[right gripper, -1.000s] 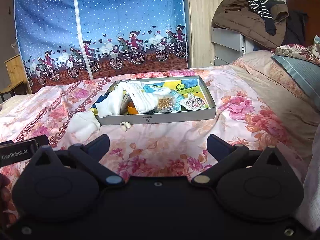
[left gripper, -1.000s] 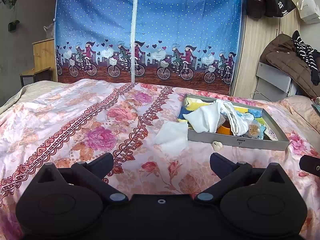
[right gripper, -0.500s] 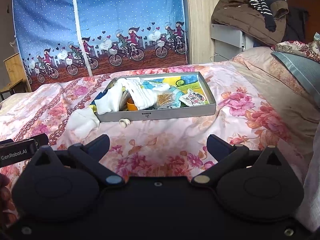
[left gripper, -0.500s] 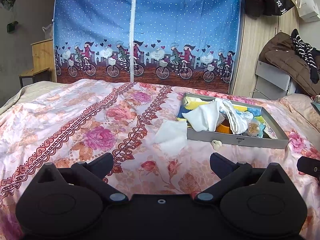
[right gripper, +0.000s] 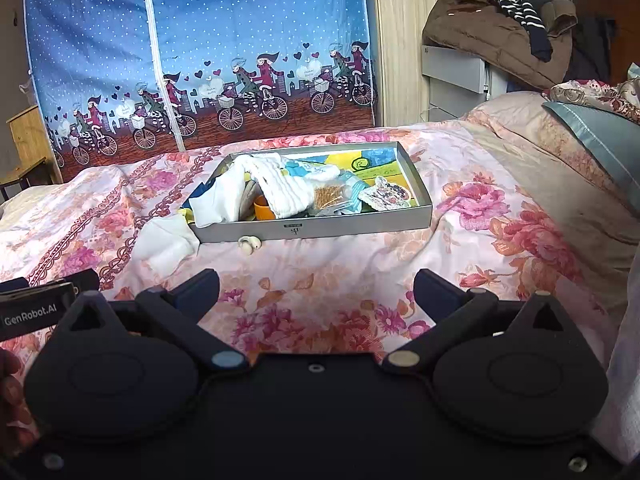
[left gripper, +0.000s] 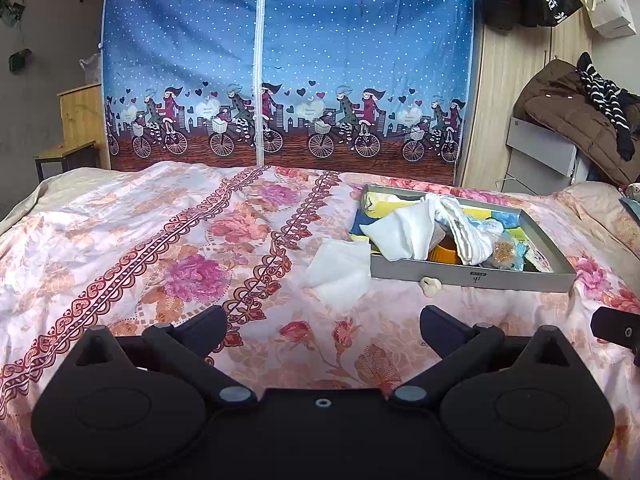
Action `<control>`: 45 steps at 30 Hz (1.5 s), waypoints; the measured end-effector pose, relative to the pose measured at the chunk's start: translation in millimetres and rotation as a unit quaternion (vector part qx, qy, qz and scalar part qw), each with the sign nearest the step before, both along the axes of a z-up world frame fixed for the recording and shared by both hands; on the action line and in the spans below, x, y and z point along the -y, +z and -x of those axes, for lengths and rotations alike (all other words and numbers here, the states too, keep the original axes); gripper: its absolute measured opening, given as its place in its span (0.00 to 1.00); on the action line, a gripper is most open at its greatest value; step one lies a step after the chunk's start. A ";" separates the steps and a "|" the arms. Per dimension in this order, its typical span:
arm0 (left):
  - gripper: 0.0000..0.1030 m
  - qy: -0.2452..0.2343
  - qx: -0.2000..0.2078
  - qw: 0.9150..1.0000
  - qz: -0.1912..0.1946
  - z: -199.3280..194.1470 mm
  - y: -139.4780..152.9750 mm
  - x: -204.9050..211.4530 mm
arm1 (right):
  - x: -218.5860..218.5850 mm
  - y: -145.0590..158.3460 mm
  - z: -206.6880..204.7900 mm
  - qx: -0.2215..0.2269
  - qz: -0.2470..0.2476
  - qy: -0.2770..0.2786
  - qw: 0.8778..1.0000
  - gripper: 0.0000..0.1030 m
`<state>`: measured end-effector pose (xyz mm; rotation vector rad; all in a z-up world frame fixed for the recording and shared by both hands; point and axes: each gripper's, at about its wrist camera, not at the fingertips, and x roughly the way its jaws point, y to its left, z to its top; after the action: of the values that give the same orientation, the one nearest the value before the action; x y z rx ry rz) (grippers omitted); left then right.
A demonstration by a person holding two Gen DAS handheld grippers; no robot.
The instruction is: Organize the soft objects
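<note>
Two soft things lay outside the tray: a white cloth beside its left corner and a small cream piece against its front wall. My left gripper and right gripper hovered with jaws wide apart, empty, so I judged the sorting hardly begun.

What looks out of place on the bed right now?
A white cloth lies on the bedspread by the tray's left corner, and a small cream object sits against its front wall. Another cloth droops over the tray's rim. Both grippers are open and empty.
</note>
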<state>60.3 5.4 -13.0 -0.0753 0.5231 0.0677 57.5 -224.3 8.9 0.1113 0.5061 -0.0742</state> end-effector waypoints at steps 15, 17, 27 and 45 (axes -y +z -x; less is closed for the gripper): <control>0.99 -0.007 0.000 1.000 -0.005 0.3 1.3 2.3 | -2.3 -3.1 -1.0 -0.002 -0.015 0.000 1.000 1.00; 0.99 -0.006 -0.001 1.000 -0.005 0.3 1.3 2.0 | -3.5 -2.6 -2.0 -0.001 -0.013 0.000 1.000 1.00; 0.99 -0.006 -0.020 0.999 0.027 -15.2 5.5 -9.6 | -8.8 -1.1 -19.6 -0.009 -0.004 0.026 1.000 1.00; 0.99 -0.194 -0.054 0.970 -0.137 -99.3 -2.9 -0.6 | -35.9 -21.5 -99.2 -0.038 0.125 0.136 0.982 1.00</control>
<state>159.6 5.9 -16.0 0.3037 0.6245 -0.2398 156.7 -188.3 -12.6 -0.2076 0.5797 0.1251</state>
